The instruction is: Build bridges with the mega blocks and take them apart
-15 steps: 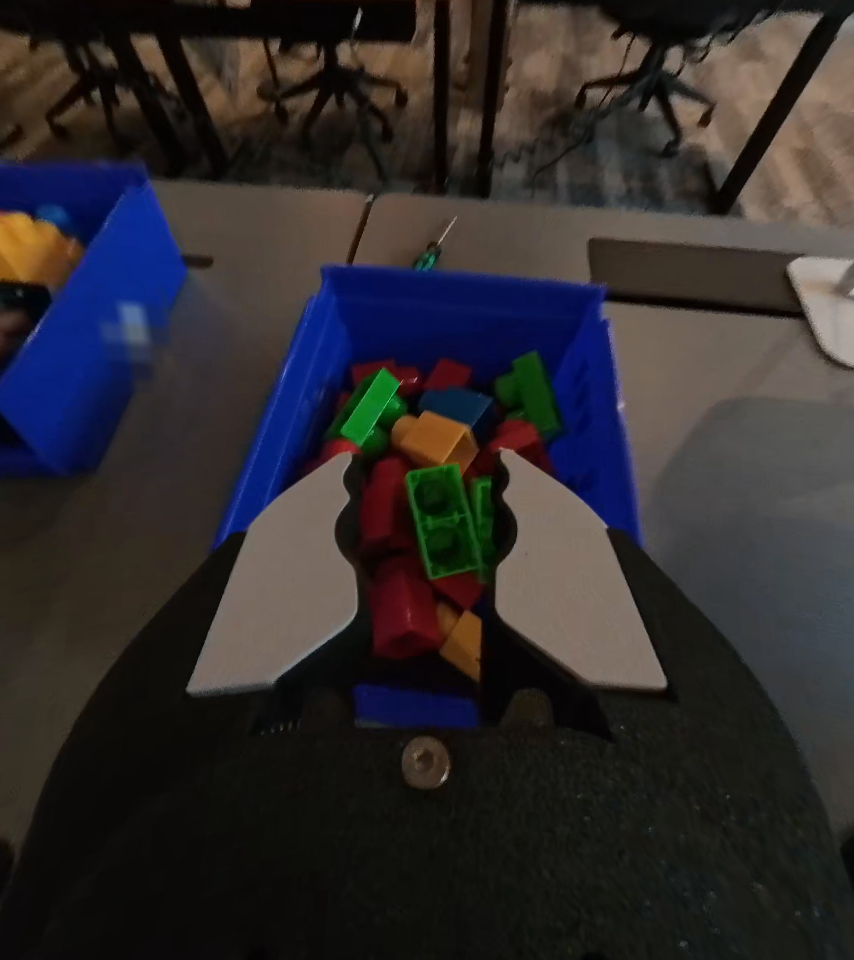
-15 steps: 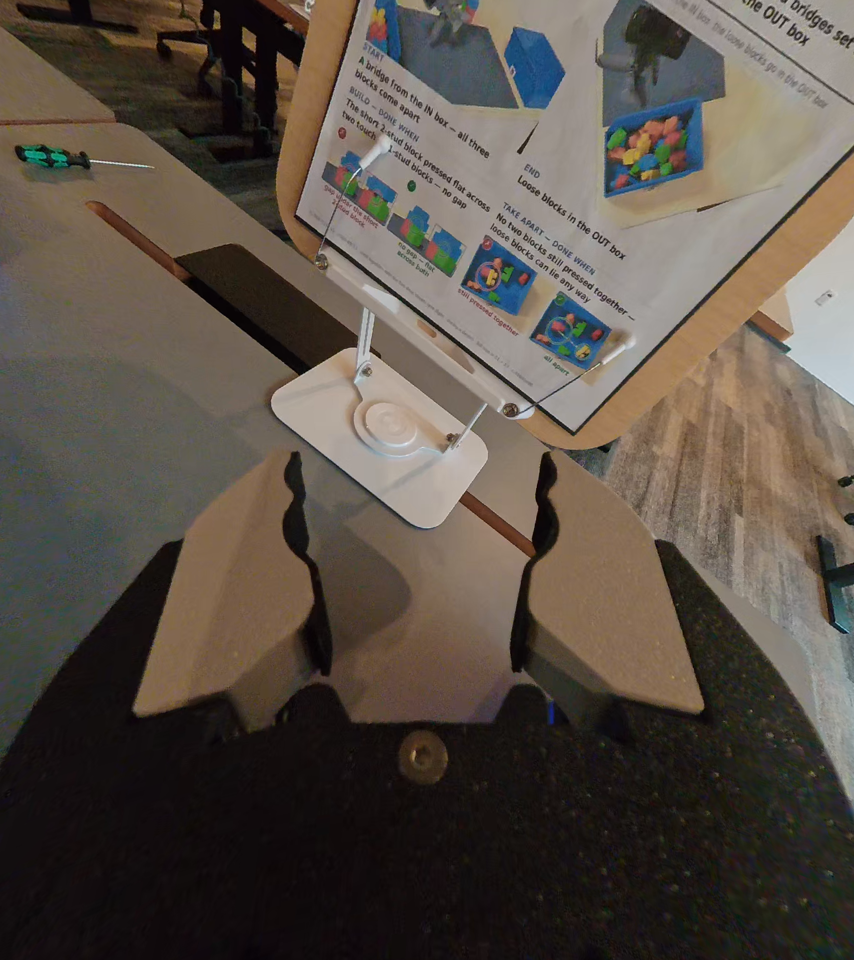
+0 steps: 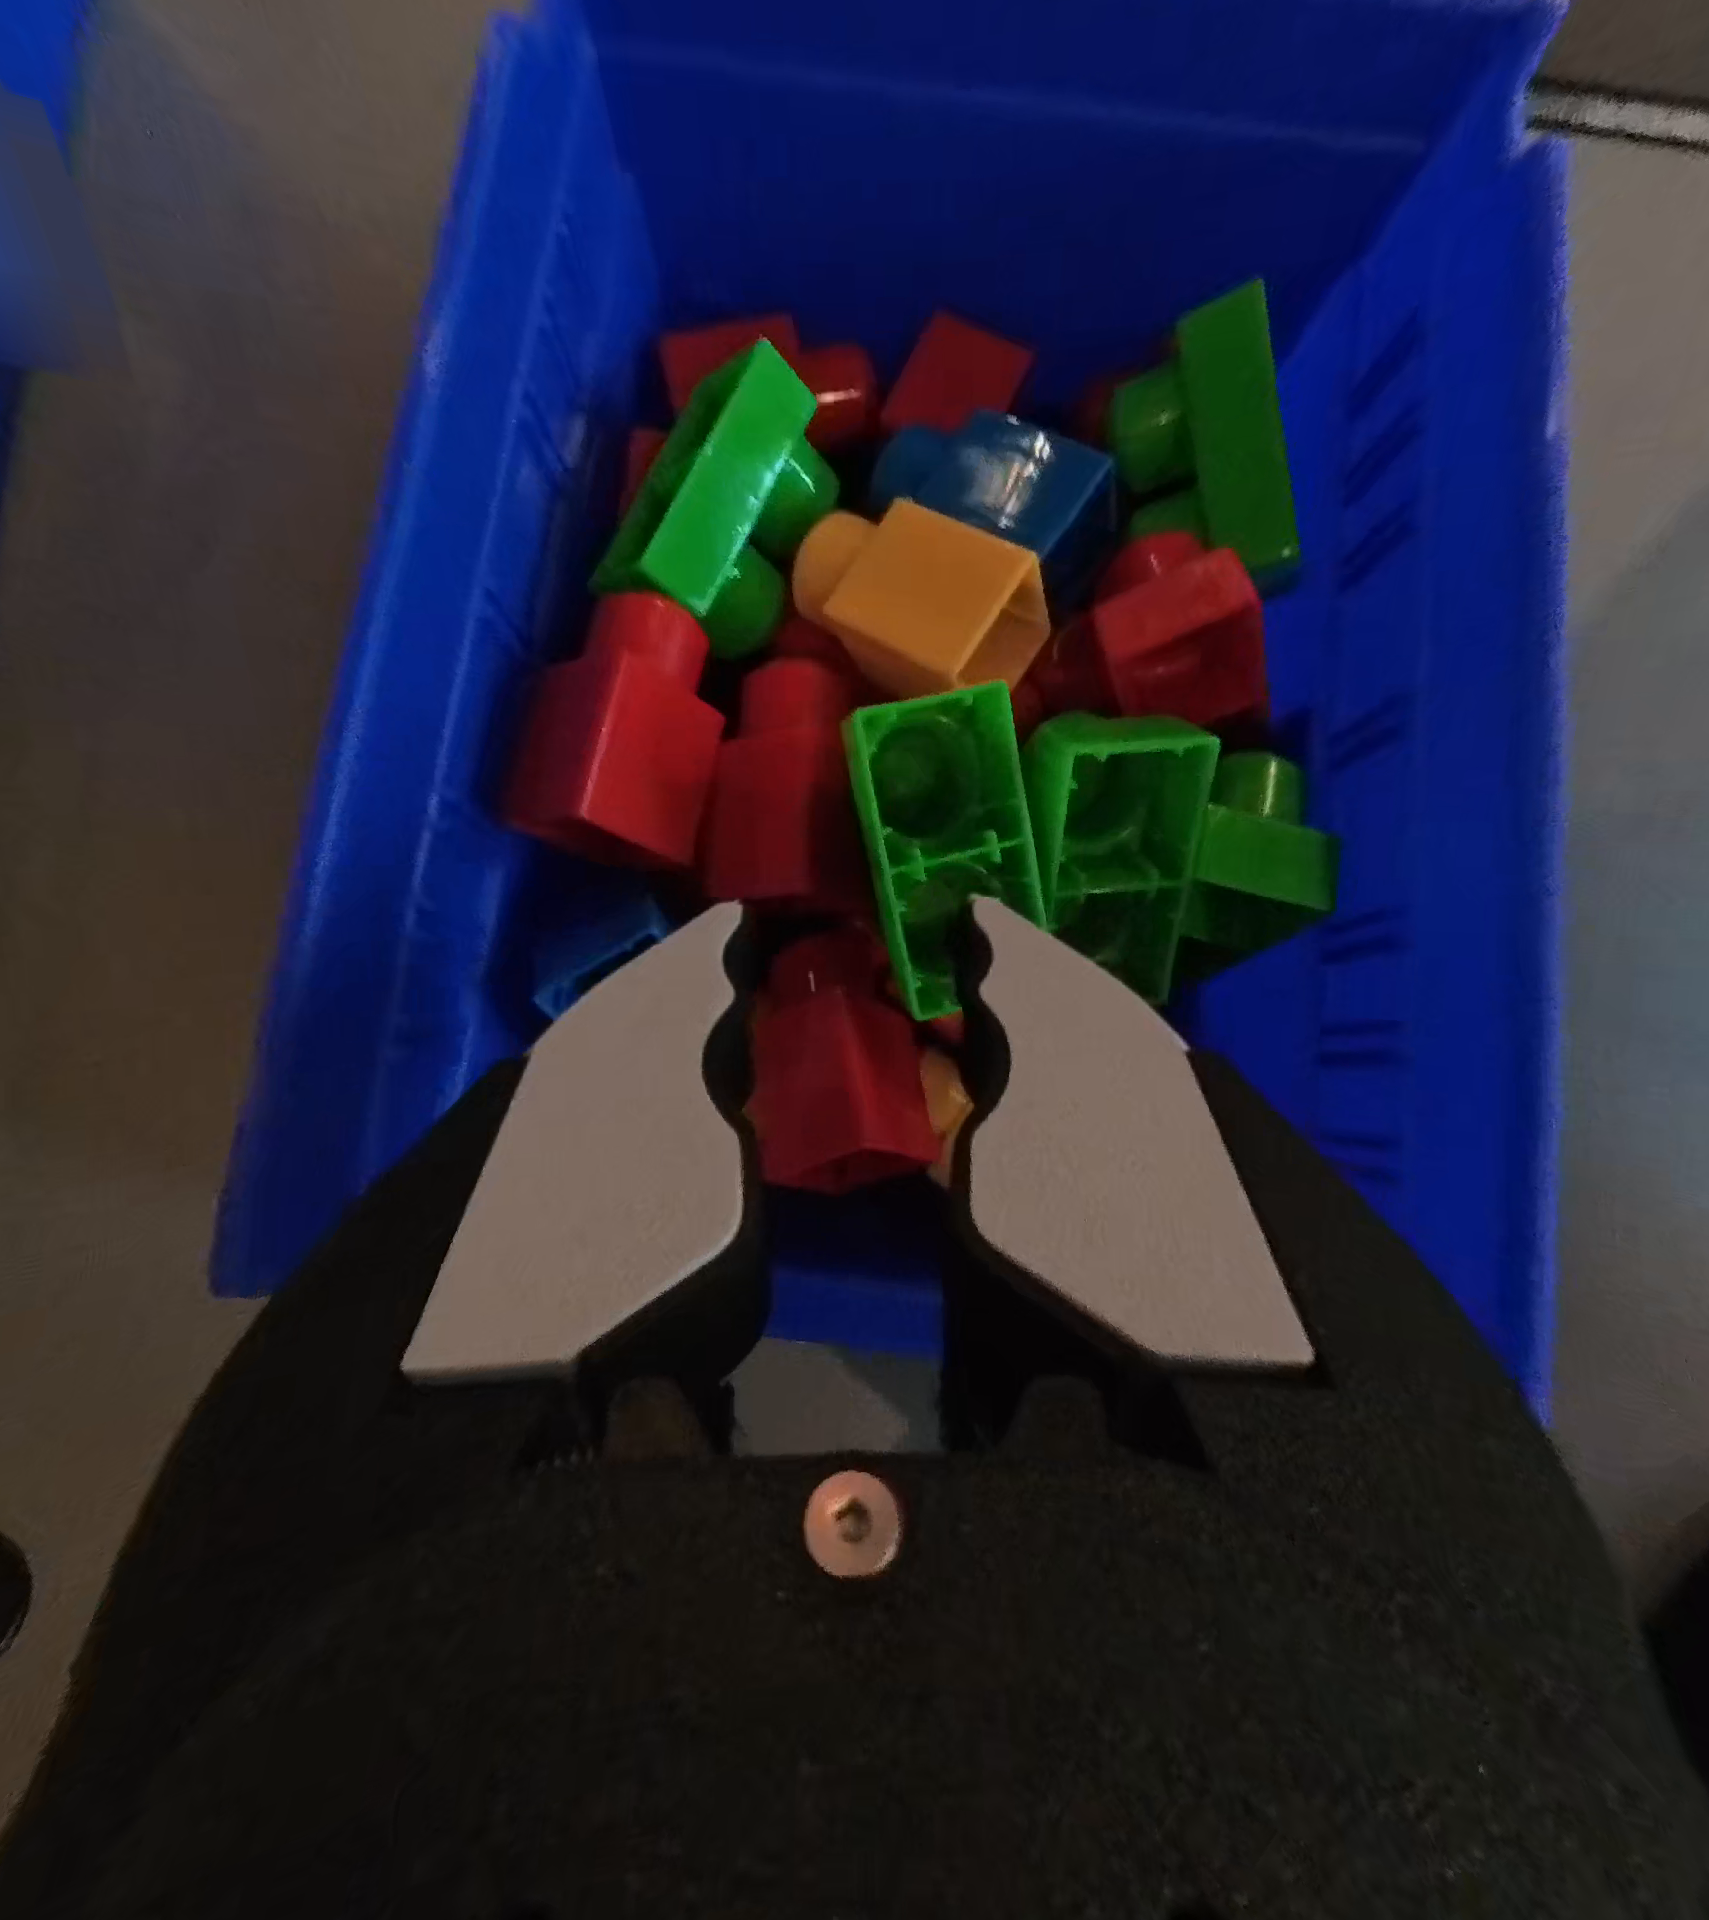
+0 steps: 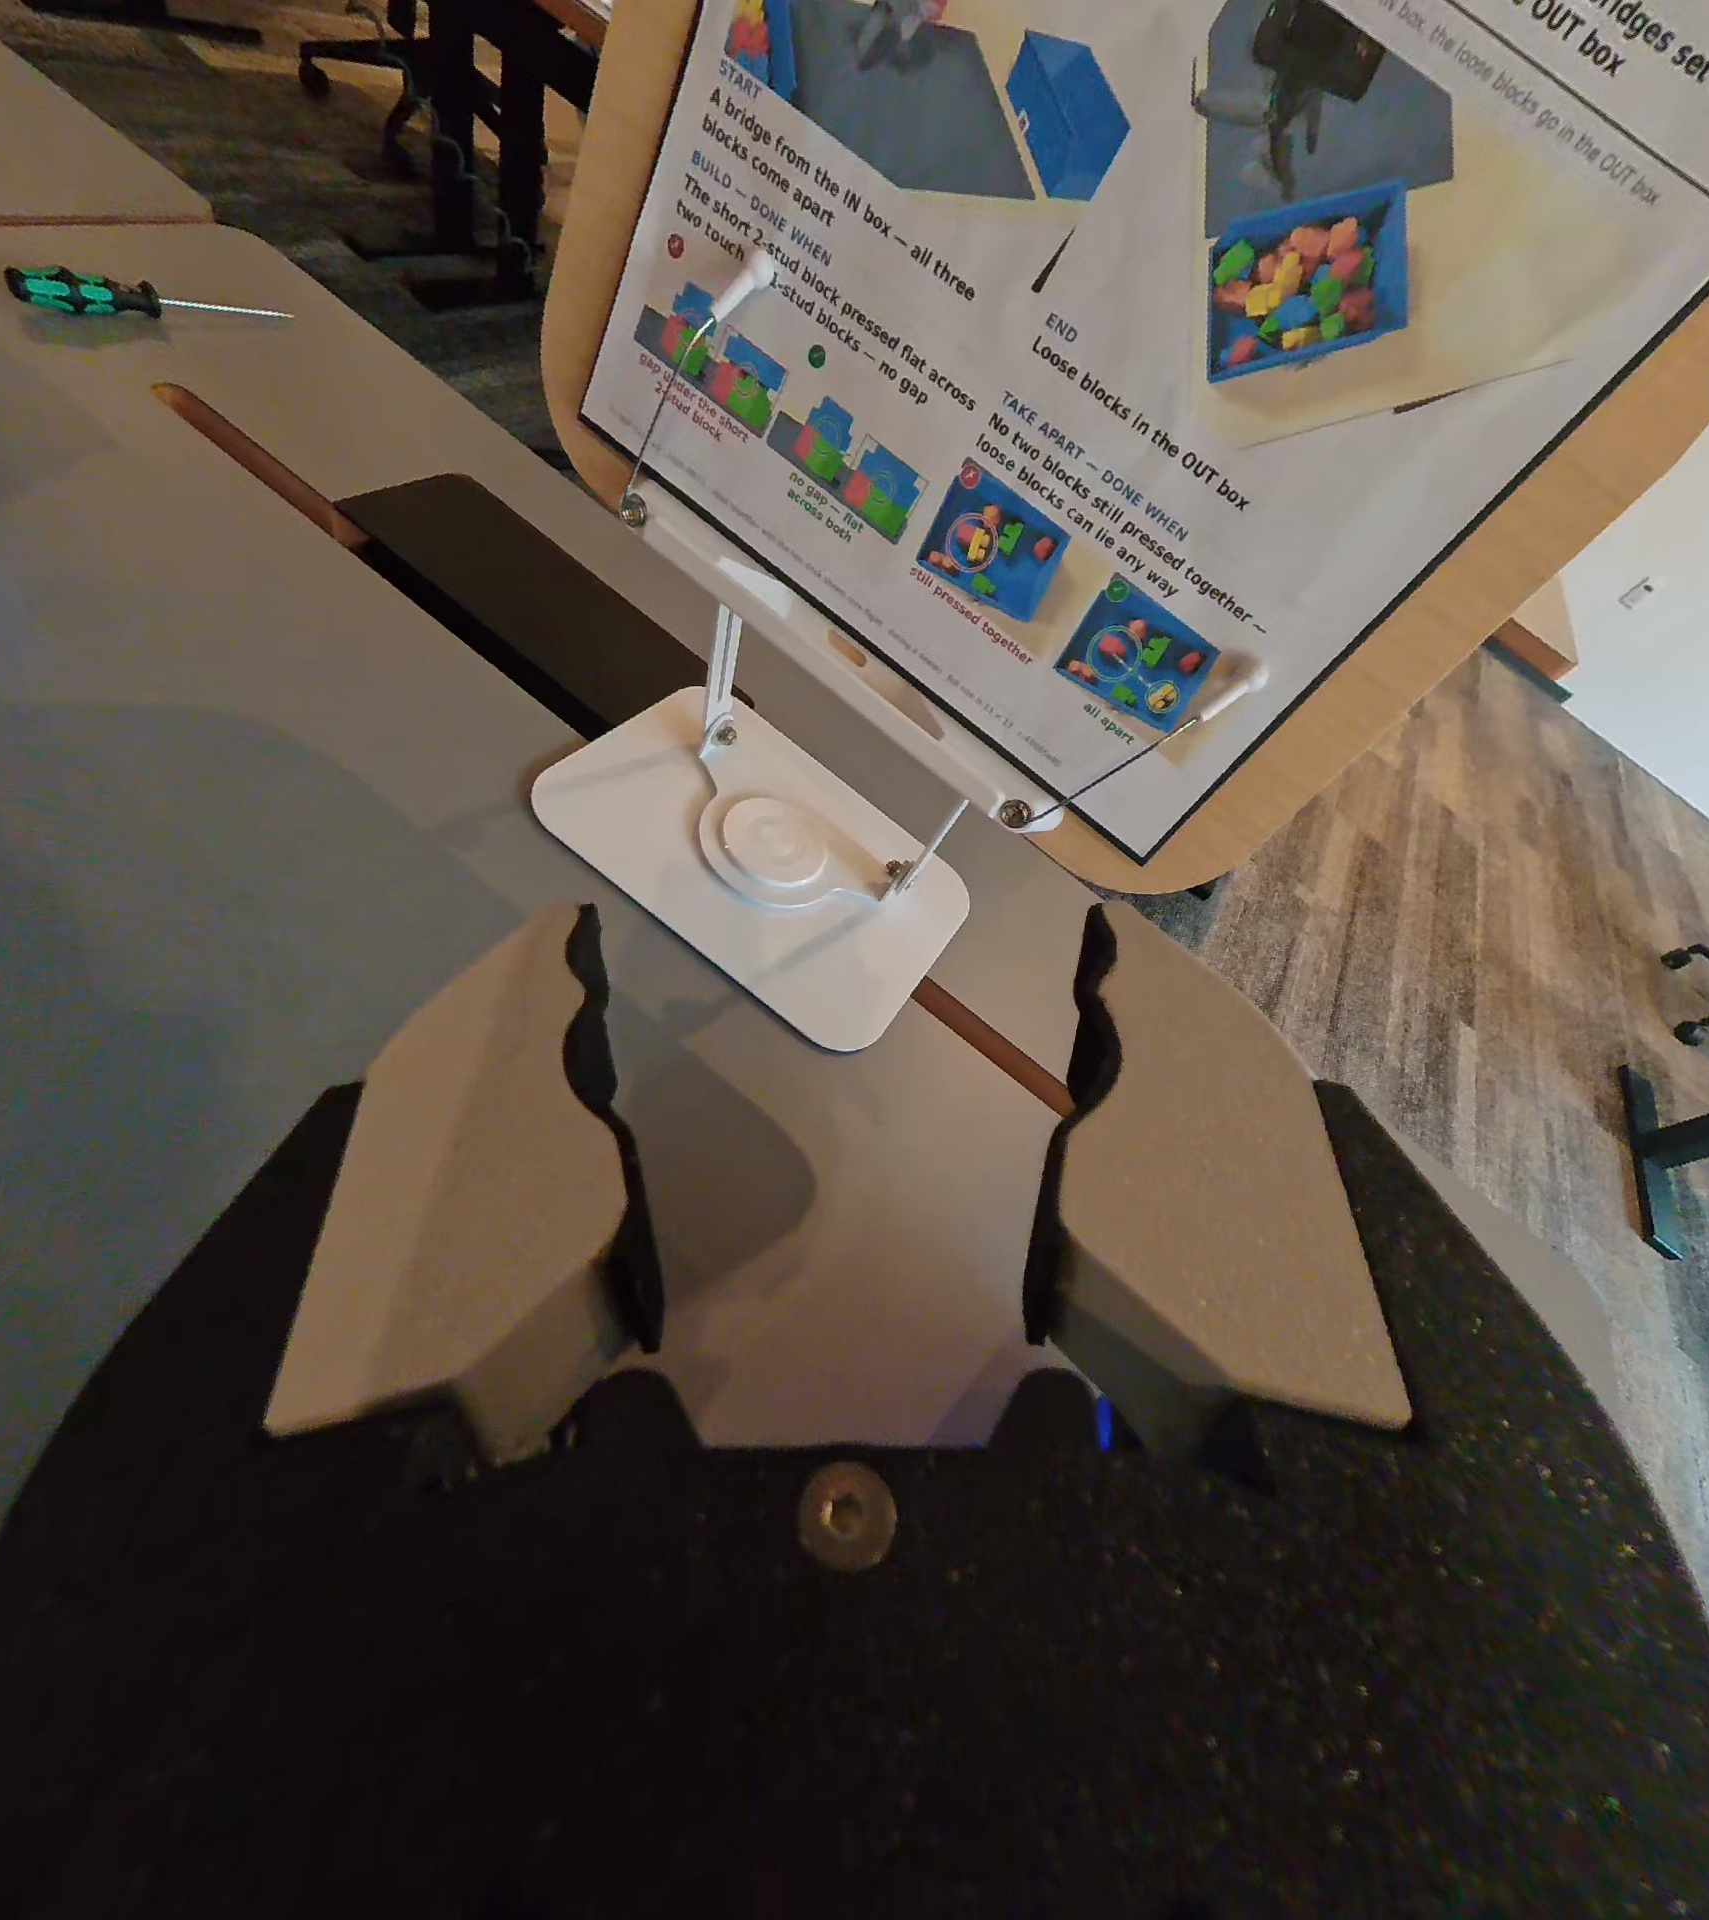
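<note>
**Grey tabletop, blue bin: left fingers reaching in among the loose blocks**

A grey tabletop [image 4: 154,727] is carrying everything here, with office floor and chair legs showing beyond it. The task's things, the mega blocks, are lying jumbled in the blue bin [image 3: 1432,727], and that bin serves as landmark for the rest.

At the near end of the bin, a red one-stud block [image 3: 834,1081] is sitting between the fingers of the left gripper [image 3: 855,920], which are standing apart on either side of it, not yet pinching; whether they are touching it is hard to tell. Just beyond it a green two-stud block [image 3: 943,831] is lying hollow side up, its near end against the right finger. Farther into the bin an orange block [image 3: 933,603] is resting on top of the pile.

These look like light, hollow, rigid plastic with glossy, likely slippery faces. Pinching the red block across its flat side walls should hold better than on the round stud, and neighbours may shift as it lifts.

Well to the right of the bin, the right gripper [image 4: 845,914] is hovering over bare tabletop, fingers wide apart and empty, facing a white stand [image 4: 621,800] bearing an instruction sheet [image 4: 1089,312]. A green-handled screwdriver [image 4: 91,291] is lying behind the bin.
</note>
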